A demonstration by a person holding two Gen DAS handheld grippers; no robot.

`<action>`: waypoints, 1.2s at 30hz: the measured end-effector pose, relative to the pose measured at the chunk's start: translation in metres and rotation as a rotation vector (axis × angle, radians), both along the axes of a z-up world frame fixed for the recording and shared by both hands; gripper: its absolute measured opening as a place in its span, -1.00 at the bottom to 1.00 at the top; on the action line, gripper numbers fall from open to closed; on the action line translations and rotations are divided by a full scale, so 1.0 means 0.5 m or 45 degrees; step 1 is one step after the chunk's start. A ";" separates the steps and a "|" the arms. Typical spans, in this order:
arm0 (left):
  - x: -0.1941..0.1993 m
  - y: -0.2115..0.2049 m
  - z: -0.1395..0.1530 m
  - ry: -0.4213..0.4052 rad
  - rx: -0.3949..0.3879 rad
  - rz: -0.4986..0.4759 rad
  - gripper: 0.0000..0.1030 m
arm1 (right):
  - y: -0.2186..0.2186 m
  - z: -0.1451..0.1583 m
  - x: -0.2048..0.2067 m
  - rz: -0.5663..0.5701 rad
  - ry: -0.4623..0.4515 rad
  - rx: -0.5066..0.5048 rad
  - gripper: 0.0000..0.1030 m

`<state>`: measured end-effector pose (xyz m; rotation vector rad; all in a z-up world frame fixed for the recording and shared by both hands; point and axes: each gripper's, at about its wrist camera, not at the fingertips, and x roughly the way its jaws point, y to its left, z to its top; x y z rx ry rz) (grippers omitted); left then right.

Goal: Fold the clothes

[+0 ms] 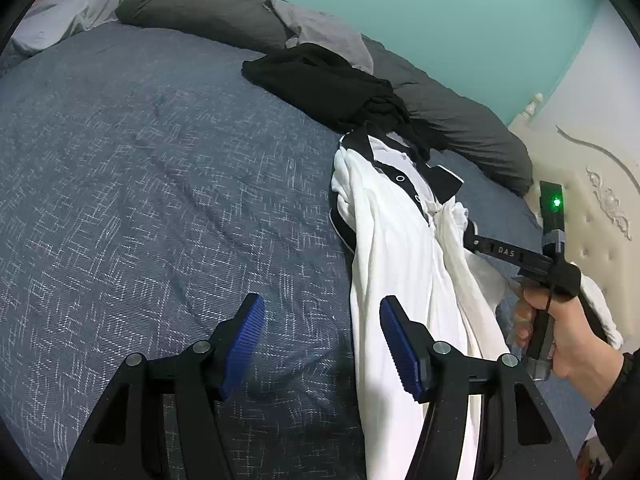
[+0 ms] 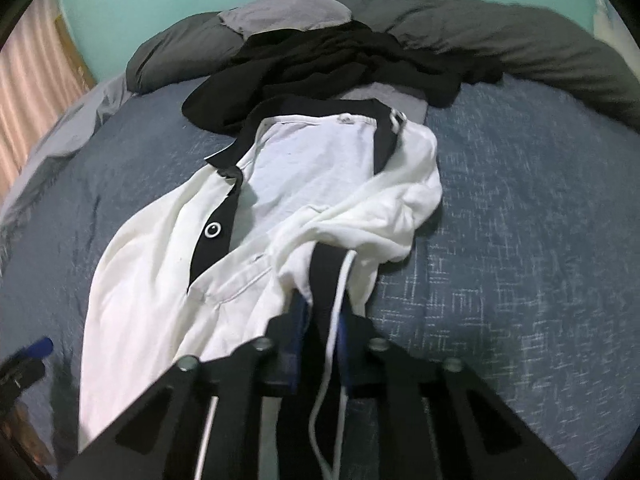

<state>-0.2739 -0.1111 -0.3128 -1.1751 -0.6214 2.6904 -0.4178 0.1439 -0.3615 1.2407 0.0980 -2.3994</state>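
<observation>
A white polo shirt (image 2: pixel 320 176) with a black collar and placket lies crumpled on the blue bedspread (image 2: pixel 520 240). My right gripper (image 2: pixel 318 308) is shut on its black-trimmed sleeve edge, the blue pads pinching the fabric. In the left wrist view the same shirt (image 1: pixel 404 248) runs down the right side, with the right gripper's body and the hand holding it (image 1: pixel 560 320) reaching into it. My left gripper (image 1: pixel 322 336) stands open over the bedspread (image 1: pixel 160 200), its right pad (image 1: pixel 400 344) at the shirt's left edge and nothing between the pads.
A heap of black clothes (image 2: pixel 340 68) lies behind the shirt. Dark grey pillows and duvet (image 2: pixel 500 40) line the far side against a teal wall. A cream headboard (image 1: pixel 600 208) stands at the right in the left wrist view. Pink curtain at far left.
</observation>
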 end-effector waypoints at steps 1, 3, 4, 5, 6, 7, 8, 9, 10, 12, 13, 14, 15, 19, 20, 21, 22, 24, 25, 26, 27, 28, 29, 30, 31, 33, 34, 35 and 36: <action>0.001 0.000 0.001 0.002 -0.003 -0.001 0.25 | 0.001 0.004 0.003 0.003 0.012 0.006 -0.86; 0.001 0.002 0.002 0.004 -0.003 0.000 0.25 | 0.011 0.016 0.007 -0.020 0.031 0.007 -0.87; 0.000 0.002 0.001 0.004 -0.003 0.000 0.25 | 0.017 0.022 0.009 -0.035 0.039 0.009 -0.88; 0.000 0.002 0.001 0.005 -0.002 0.000 0.25 | 0.025 0.030 0.012 -0.048 0.048 0.017 -0.88; -0.001 0.002 0.000 0.003 -0.003 0.000 0.25 | 0.036 0.039 0.017 -0.061 0.057 0.023 -0.88; -0.001 0.002 -0.001 0.001 -0.004 -0.001 0.26 | 0.047 0.049 0.021 -0.074 0.066 0.029 -0.88; -0.002 0.002 -0.002 0.000 -0.006 -0.001 0.26 | 0.059 0.059 0.026 -0.087 0.075 0.036 -0.88; -0.002 0.002 -0.002 0.000 -0.006 -0.001 0.26 | 0.070 0.067 0.027 -0.096 0.082 0.055 -0.88; -0.002 0.002 -0.001 0.000 -0.006 -0.001 0.26 | 0.081 0.075 0.029 -0.106 0.090 0.074 -0.88; -0.001 0.002 0.001 0.005 -0.008 -0.001 0.26 | 0.106 0.090 0.031 -0.128 0.107 0.119 -0.88; -0.001 0.001 0.001 0.005 -0.009 -0.001 0.26 | 0.121 0.097 0.031 -0.142 0.116 0.144 -0.88; -0.001 0.001 0.001 0.006 -0.010 0.000 0.26 | 0.136 0.102 0.029 -0.158 0.118 0.164 -0.88; -0.001 0.000 0.001 0.006 -0.011 0.001 0.26 | 0.153 0.107 0.026 -0.178 0.117 0.175 -0.88; 0.000 -0.003 -0.001 0.004 -0.009 0.006 0.26 | 0.213 0.116 0.013 -0.242 0.109 0.226 -0.88; 0.000 -0.003 -0.001 0.004 -0.009 0.007 0.26 | 0.225 0.117 0.010 -0.255 0.108 0.242 -0.89; 0.000 -0.004 -0.002 0.003 -0.009 0.008 0.26 | 0.238 0.117 0.006 -0.268 0.105 0.258 -0.89; 0.000 -0.005 -0.003 0.002 -0.010 0.009 0.26 | 0.251 0.117 0.002 -0.284 0.098 0.269 -0.89; -0.001 -0.006 -0.004 0.001 -0.011 0.010 0.26 | 0.272 0.118 -0.005 -0.308 0.096 0.285 -0.89; -0.001 -0.007 -0.004 0.000 -0.012 0.011 0.26 | 0.281 0.119 -0.008 -0.323 0.096 0.292 -0.89; -0.001 -0.007 -0.005 -0.001 -0.012 0.012 0.26 | 0.290 0.121 -0.011 -0.338 0.096 0.299 -0.89; 0.000 -0.008 -0.006 -0.002 -0.012 0.013 0.26 | 0.300 0.122 -0.013 -0.359 0.096 0.305 -0.89; -0.001 -0.008 -0.006 -0.003 -0.012 0.013 0.26 | 0.310 0.125 -0.014 -0.377 0.095 0.309 -0.89; -0.001 -0.008 -0.006 -0.005 -0.012 0.012 0.26 | 0.320 0.127 -0.015 -0.396 0.093 0.313 -0.89; -0.001 -0.009 -0.007 -0.005 -0.012 0.012 0.26 | 0.332 0.130 -0.015 -0.415 0.091 0.317 -0.89; 0.000 -0.009 -0.007 -0.005 -0.012 0.012 0.26 | 0.345 0.132 -0.016 -0.434 0.088 0.322 -0.89; 0.000 -0.010 -0.007 -0.005 -0.012 0.013 0.26 | 0.370 0.131 -0.021 -0.494 0.072 0.342 -0.89; 0.000 -0.010 -0.007 -0.005 -0.012 0.014 0.26 | 0.385 0.129 -0.023 -0.530 0.061 0.356 -0.89; 0.000 -0.010 -0.007 -0.005 -0.014 0.013 0.26 | 0.395 0.127 -0.027 -0.551 0.052 0.360 -0.89; -0.001 -0.009 -0.008 -0.007 -0.017 0.012 0.26 | 0.405 0.120 -0.031 -0.577 0.039 0.375 -0.89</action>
